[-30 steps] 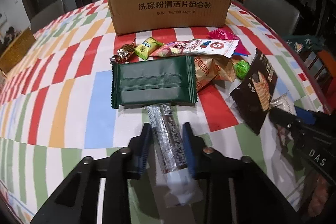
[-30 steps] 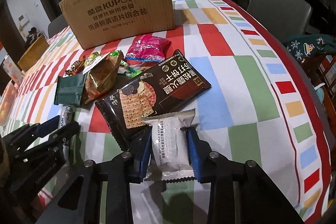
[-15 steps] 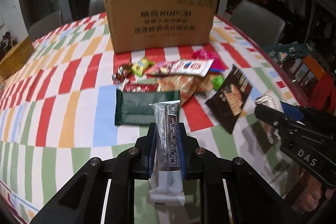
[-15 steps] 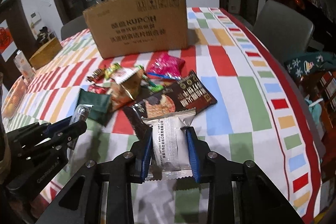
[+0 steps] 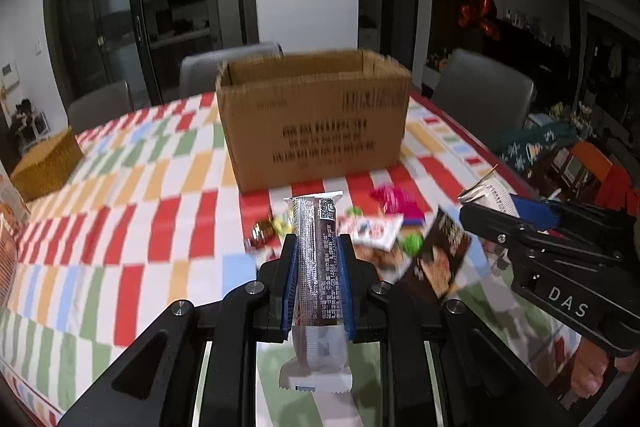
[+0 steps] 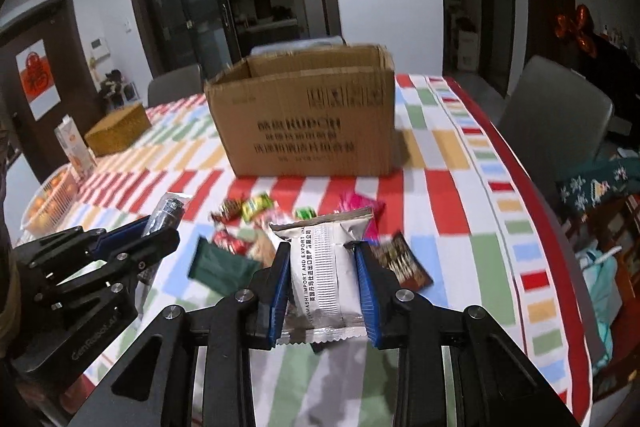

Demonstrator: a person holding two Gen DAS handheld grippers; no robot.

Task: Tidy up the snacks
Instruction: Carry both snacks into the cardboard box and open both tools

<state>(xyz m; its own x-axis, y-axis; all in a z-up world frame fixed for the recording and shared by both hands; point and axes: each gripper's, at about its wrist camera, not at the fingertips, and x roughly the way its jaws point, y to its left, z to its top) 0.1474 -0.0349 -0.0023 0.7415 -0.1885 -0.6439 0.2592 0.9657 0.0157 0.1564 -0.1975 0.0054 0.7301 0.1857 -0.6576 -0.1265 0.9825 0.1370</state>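
Left gripper jaws clenched on long dark bar, held lengthwise so wrapper stays straight. Right gripper jaws clamped on white packet, seam up. Both clear of worktop. Open cardboard box dead ahead of both jaws, likely drop spot. Loose snack pile below, between jaws and box.

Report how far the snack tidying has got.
Done: nothing can be confirmed; the cardboard box is open but its inside is hidden. In hand: the left hand-held gripper clamps a dark snack bar, the right hand-held gripper a white packet, both lifted off the table. Left: the pile of snacks in front of the box, including the green packet.
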